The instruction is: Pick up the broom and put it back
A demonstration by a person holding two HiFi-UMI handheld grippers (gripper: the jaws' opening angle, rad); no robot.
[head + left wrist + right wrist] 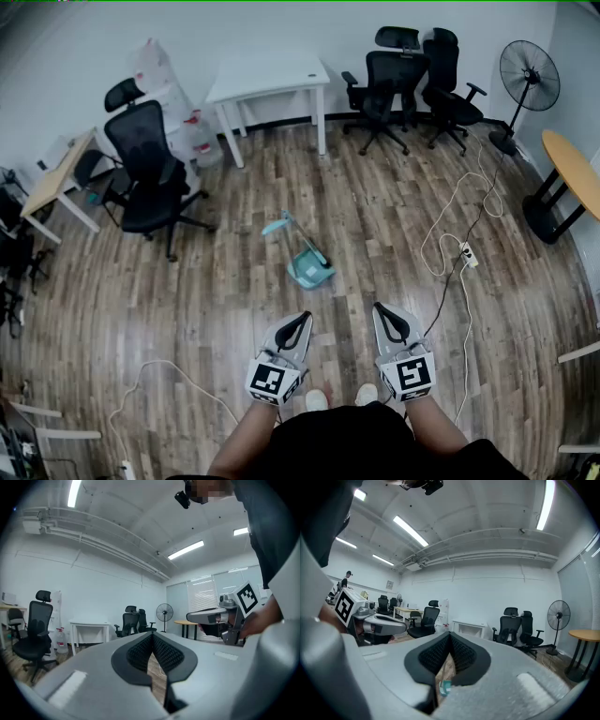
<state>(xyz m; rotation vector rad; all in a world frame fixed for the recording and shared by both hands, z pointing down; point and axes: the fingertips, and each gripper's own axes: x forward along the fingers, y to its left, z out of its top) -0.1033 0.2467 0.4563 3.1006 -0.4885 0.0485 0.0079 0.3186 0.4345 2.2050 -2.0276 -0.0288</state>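
Broom (302, 247) lies flat on the floor ahead of both grippers, well apart from them and a little nearer the left gripper's line, its teal head pointing away and its thin handle running back to a pale teal dustpan (310, 272). It looks like a light plastic set: stiff in the handle, soft in the bristles, likely smooth enough to roll or slip in a pinch. The handle, near its middle, seems the best place to take hold (the head would flex and twist).

The left gripper (300, 321) and right gripper (383, 311) hover side by side, level, each with its jaws closed together on nothing; the right gripper view shows a teal scrap through the gap below its pads.

The wood plank floor (375, 216) looks hard and even. A white cable and power strip (469, 255) trail off to the right gripper's side. Farther ahead stand a black office chair (150, 173), a white table (267, 80) and a pedestal fan (528, 80).
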